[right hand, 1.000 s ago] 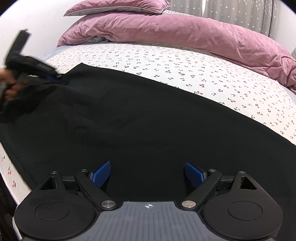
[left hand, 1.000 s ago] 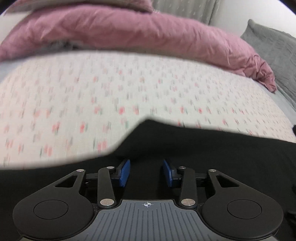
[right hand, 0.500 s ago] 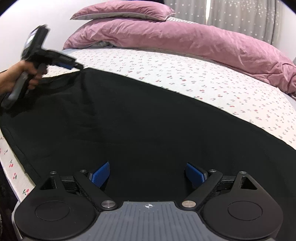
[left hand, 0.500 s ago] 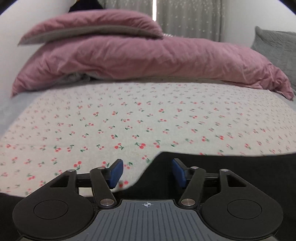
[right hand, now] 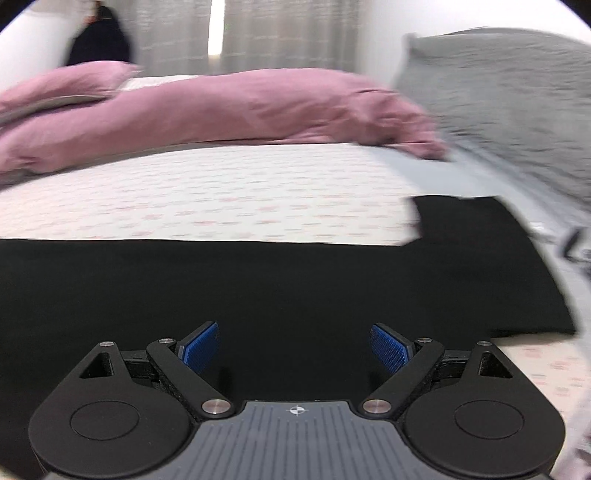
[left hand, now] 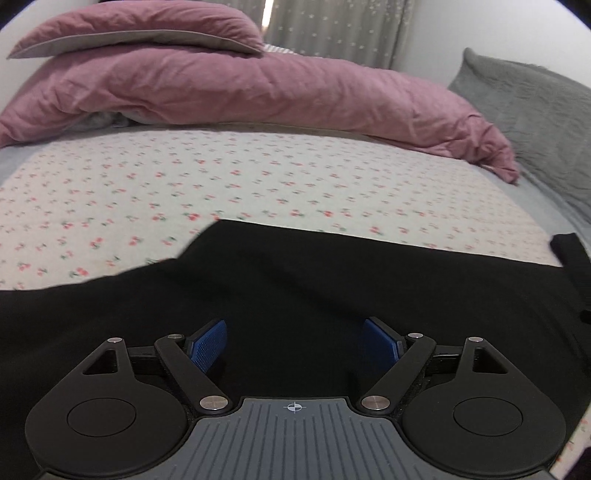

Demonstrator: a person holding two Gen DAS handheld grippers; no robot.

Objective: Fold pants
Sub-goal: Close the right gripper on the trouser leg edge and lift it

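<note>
Black pants (left hand: 332,280) lie spread flat across the cherry-print bed sheet (left hand: 221,184). In the left wrist view my left gripper (left hand: 295,341) hovers over the dark cloth; its jaws are opening and nothing sits between the blue pads. A corner of the cloth shows at the upper left of the fabric. In the right wrist view the pants (right hand: 258,288) stretch from the left edge to a squared end at the right. My right gripper (right hand: 293,345) stands open above them, with nothing between its pads. That view is blurred by motion.
A pink duvet (left hand: 258,92) and pink pillow (left hand: 140,29) lie piled along the far side of the bed. A grey pillow (right hand: 509,96) leans at the right. Curtains (right hand: 277,33) hang behind. Bare sheet (right hand: 203,195) lies between pants and duvet.
My left gripper let go of the pants corner, opened wide and drew back over the cloth. The right gripper swung rightward, so the other hand has left its view and the pants' right end shows.
</note>
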